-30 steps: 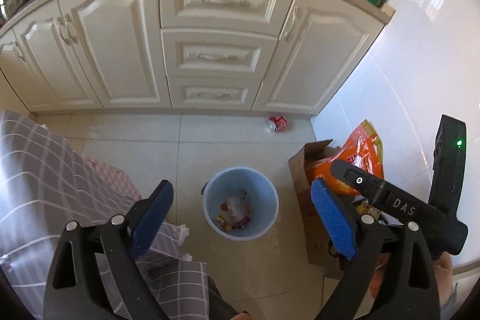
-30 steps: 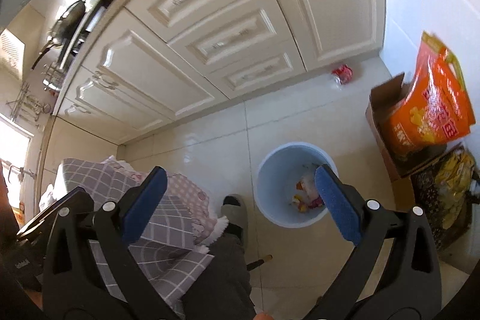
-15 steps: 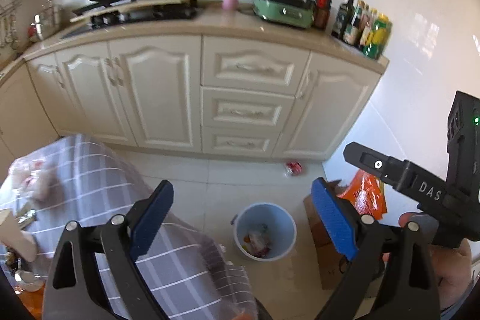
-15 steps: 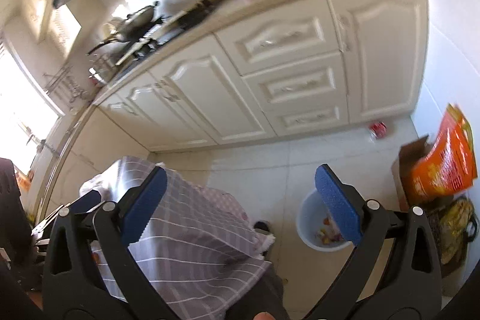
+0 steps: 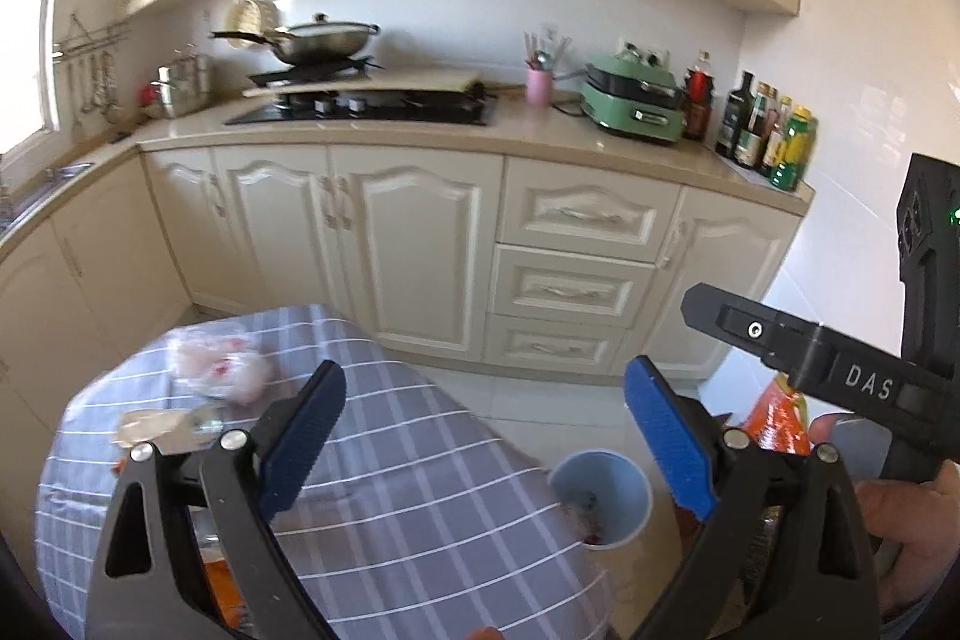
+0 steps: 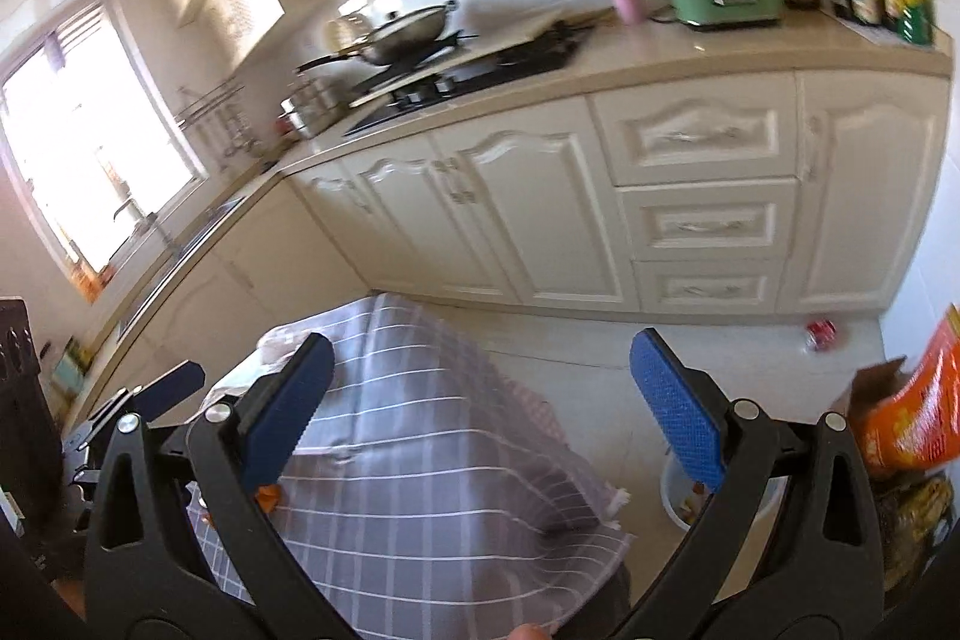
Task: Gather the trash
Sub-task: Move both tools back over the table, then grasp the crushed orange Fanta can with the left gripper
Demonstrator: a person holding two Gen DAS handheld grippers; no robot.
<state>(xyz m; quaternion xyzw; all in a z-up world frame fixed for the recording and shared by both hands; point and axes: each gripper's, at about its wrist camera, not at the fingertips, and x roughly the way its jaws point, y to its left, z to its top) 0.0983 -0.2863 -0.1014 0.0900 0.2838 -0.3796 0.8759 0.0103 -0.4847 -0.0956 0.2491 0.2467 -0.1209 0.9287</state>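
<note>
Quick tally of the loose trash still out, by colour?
Pale: 2, crumpled wrapper and flat wrapper, on the tablecloth.
Orange: 1, scrap on the tablecloth, partly hidden.
Red: 1, crushed piece on the floor.
Total: 4.

Our left gripper (image 5: 485,433) is spread wide, its two blue pads (image 5: 300,436) well apart with nothing between them, and we point it level and forward. Our right gripper (image 6: 480,418) is spread just as wide, nothing pinched between its blue-padded fingers (image 6: 675,397). To the right of the left gripper's fingers, the right gripper's black body shows in the left wrist view, with our right hand (image 5: 900,526) wrapped around its handle below. In the right wrist view, the left gripper's blue fingertip (image 6: 174,383) shows just left of our left finger.
</note>
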